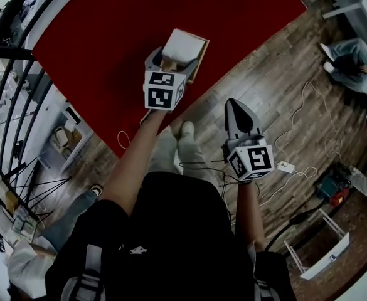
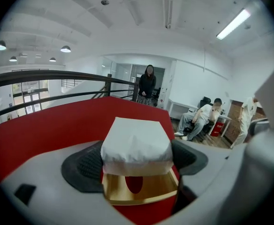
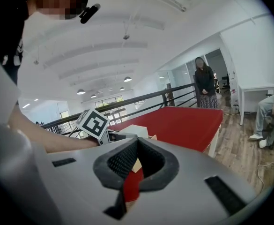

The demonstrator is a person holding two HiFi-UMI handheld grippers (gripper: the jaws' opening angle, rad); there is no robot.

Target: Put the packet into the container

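white packet (image 2: 136, 142) hanging pinched in left claw (image 2: 137, 158), directly over open wooden container (image 2: 141, 198) on red counter (image 2: 48, 125); lowering and releasing remaining. right claw (image 3: 137, 146) idling, pressed together, empty.

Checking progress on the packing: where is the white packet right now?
In the left gripper view, the packet is centre frame, gripped between the left tongs, over the open wooden container on the red table.
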